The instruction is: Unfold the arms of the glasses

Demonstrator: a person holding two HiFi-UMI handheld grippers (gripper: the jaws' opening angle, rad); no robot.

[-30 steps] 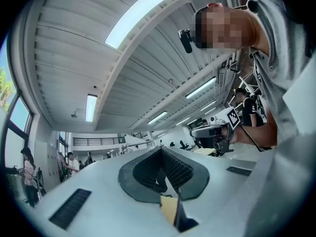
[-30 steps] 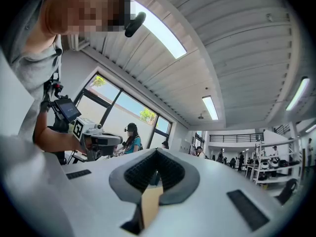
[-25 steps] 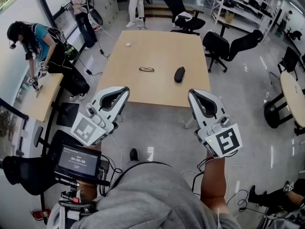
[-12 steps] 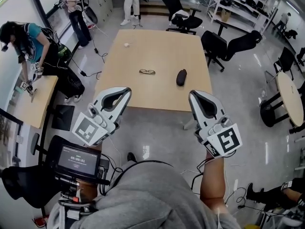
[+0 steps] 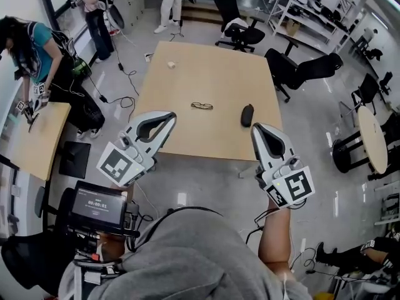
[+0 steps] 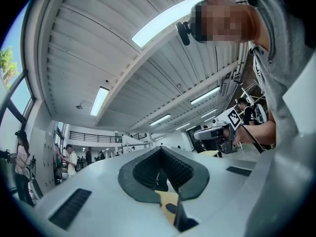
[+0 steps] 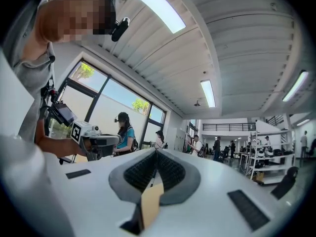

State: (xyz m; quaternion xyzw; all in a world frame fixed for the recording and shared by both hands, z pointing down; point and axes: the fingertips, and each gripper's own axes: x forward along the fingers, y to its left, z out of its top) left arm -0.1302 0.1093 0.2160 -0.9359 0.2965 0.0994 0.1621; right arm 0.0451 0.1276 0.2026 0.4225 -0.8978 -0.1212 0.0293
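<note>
1. Drawing nearer than 1 second ago: glasses (image 5: 201, 106) now sitting lower and a little further right in the head view, with the table (image 5: 206, 74) filling more of the picture.
2. Lying flat near the middle of the tan table top, toward its near half. Seeming folded, though too small to tell for sure. Touching neither gripper.
3. Resting just right of the glasses and apart from them: a black case (image 5: 247, 115), its long side pointing away from the near edge.
4. Sitting well apart, toward the far left corner of the table: 1 small white object (image 5: 170, 65).
5. Hovering at the near left part of the table in the head view: left gripper (image 5: 170, 115), jaws pressing together at the tips, gripping nothing.
6. Hovering at the near right part, below the black case in the picture: right gripper (image 5: 257, 129), jaws also closing fully on each other, nothing between them.
7. Showing below both grippers: grey sleeves and bare forearms of the person carrying them, plus a small screen (image 5: 97, 206) at the lower left.
8. Standing around the table: black office chairs (image 5: 300, 67) to the right and beyond the far edge, a round table (image 5: 375, 136) at the right border, and a side table (image 5: 37, 142) at the left with another person (image 5: 28, 42) bending over it.
</note>
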